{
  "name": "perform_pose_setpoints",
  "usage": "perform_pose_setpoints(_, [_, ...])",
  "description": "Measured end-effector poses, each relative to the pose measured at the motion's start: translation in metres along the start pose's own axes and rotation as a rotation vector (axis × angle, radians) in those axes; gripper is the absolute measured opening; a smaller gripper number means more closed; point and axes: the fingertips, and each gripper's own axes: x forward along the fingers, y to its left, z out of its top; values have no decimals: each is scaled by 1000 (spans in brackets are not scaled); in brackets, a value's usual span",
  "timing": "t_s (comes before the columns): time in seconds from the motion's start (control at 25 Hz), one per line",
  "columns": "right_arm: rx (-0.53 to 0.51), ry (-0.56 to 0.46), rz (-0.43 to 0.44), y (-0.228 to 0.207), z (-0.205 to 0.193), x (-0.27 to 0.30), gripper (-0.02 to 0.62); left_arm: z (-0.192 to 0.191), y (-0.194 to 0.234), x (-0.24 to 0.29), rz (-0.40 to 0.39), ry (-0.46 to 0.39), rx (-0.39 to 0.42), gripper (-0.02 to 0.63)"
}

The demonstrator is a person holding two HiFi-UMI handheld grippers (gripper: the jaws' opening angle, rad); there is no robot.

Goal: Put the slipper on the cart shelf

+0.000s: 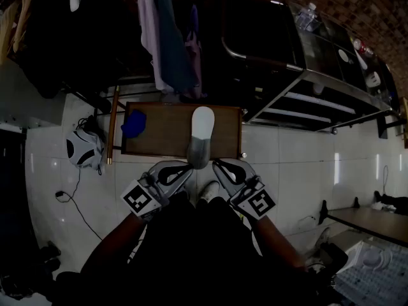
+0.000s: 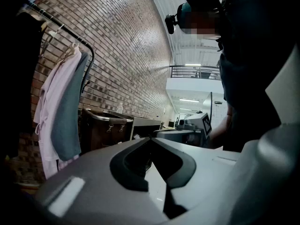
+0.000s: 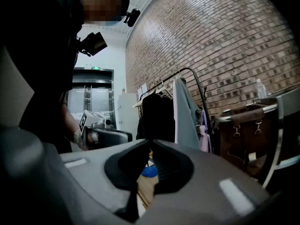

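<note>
White floor tiles (image 1: 287,158) and a brick wall (image 2: 126,55) bound the scene; a low wooden platform (image 1: 159,132) stands on the tiles just ahead of both sets of fingertips. Left gripper (image 1: 185,169): fingers (image 2: 129,165) closed tip to tip, nothing between them. Right gripper (image 1: 218,166): fingers (image 3: 123,168) likewise pressed together and empty; both grippers are held side by side close to the person's dark-clothed body, tips converging. Slipper (image 1: 202,123), white at its far end and grey at its near end, lies on the platform directly beyond the gap between the two pairs of fingertips; its near end is just beside them, contact not discernible; no finger grips it. Blue cloth (image 1: 134,123): on the platform, beyond and to the left of the left fingers. Cart (image 1: 299,72) with its shelves (image 1: 312,101): beyond and to the right of the right fingers, well apart from the slipper. Hung garments (image 1: 162,37): beyond the platform's far edge.
</note>
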Motion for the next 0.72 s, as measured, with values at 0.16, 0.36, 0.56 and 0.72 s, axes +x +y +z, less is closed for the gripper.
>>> perform_pose_setpoints(0.16, [17,0,25,-7,-7,-8,11,0,-6,9,8,-3,29,5])
perform_pose_setpoints(0.36, [51,42,37,-16,-22,-11,11,-9,-6,11,30,25,20,8])
perform_pose_setpoints(0.56, [78,91,18,-20,-40,10,11,-13,20,5,10,2,18,8])
perform_pose_setpoints(0.72, [87,160,-18,-26,-67,32,11,-25,47,-4,-4,18,-34,11])
